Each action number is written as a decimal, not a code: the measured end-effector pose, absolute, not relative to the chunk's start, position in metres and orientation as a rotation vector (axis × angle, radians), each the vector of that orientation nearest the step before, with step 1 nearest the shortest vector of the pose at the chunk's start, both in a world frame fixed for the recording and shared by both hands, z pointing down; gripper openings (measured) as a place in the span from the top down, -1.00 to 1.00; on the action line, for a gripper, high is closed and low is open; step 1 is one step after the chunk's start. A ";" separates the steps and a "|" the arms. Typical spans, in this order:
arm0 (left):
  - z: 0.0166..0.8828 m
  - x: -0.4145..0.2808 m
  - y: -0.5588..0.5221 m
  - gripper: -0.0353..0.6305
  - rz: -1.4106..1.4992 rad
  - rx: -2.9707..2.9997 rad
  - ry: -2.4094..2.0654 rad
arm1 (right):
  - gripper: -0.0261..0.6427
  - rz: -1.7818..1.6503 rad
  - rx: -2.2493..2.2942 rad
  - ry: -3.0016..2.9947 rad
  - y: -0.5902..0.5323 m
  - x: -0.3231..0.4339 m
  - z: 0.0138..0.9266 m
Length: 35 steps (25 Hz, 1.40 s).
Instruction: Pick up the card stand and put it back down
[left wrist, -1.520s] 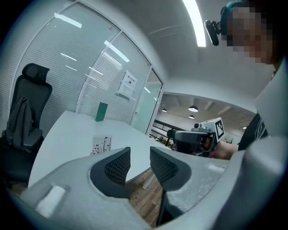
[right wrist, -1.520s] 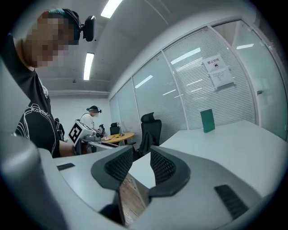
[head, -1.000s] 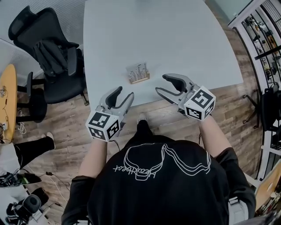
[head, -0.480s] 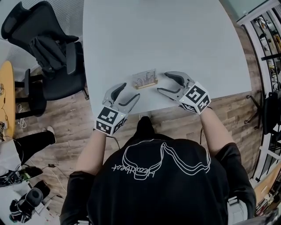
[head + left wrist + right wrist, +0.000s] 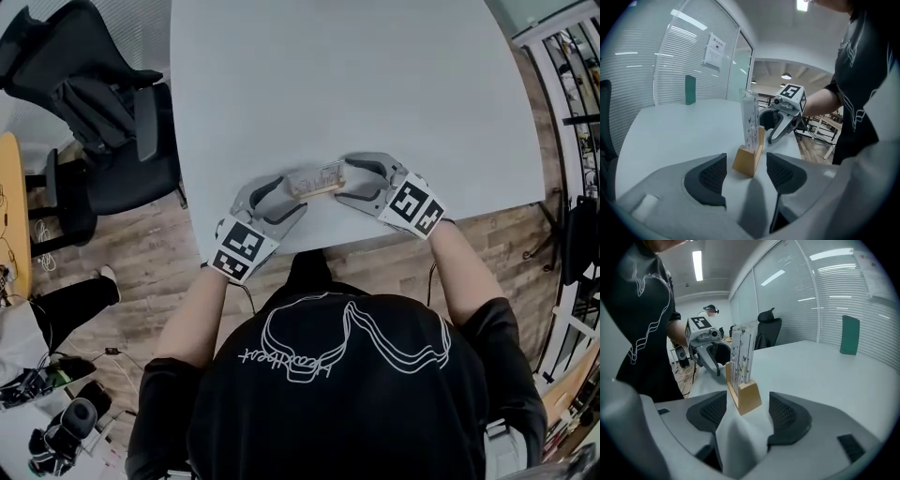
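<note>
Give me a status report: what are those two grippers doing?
Left gripper, right gripper: jaws just opened, each straddling one end of card stand. Stand upright on table, not gripped. Nothing blocking.

A pale tabletop (image 5: 356,84) stands over a wood floor (image 5: 141,272), with a black chair (image 5: 103,122) just beside its left edge and a yellow table (image 5: 9,216) at the far left. At lower left a person's leg (image 5: 66,314) in dark trousers and a camera (image 5: 66,436) are on the floor, and shelves (image 5: 577,94) line the right edge. A green block (image 5: 690,90) stands upright at the tabletop's far side, before a glass wall with blinds (image 5: 670,70) that bears a paper notice (image 5: 715,50).
</note>
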State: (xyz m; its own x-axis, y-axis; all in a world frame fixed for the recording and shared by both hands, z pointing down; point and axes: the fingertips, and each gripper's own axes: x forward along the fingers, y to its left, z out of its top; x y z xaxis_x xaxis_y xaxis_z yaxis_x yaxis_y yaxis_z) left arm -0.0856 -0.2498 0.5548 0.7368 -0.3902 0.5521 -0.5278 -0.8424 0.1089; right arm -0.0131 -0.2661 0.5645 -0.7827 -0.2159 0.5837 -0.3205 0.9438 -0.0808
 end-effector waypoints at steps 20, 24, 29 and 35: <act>0.570 -0.076 -0.254 0.37 0.853 2.761 -0.669 | 0.41 0.126 0.267 -2.498 -0.266 -0.017 0.576; 0.569 -0.077 -0.254 0.38 0.853 2.769 -0.687 | 0.41 0.108 0.274 -2.503 -0.267 -0.017 0.575; 0.567 -0.074 -0.253 0.39 0.856 2.775 -0.706 | 0.43 0.100 0.278 -2.518 -0.267 -0.013 0.572; 0.564 -0.076 -0.252 0.39 0.842 2.768 -0.729 | 0.44 0.122 0.281 -2.540 -0.267 -0.015 0.567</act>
State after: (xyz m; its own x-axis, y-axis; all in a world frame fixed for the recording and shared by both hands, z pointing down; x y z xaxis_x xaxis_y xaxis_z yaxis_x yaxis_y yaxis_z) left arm -0.0759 -0.2523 0.5638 0.7233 -0.4058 0.5587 -0.4948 -0.8690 0.0093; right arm -0.0148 -0.2672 0.5670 -0.8125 -0.1735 0.5566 -0.2261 0.9738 -0.0264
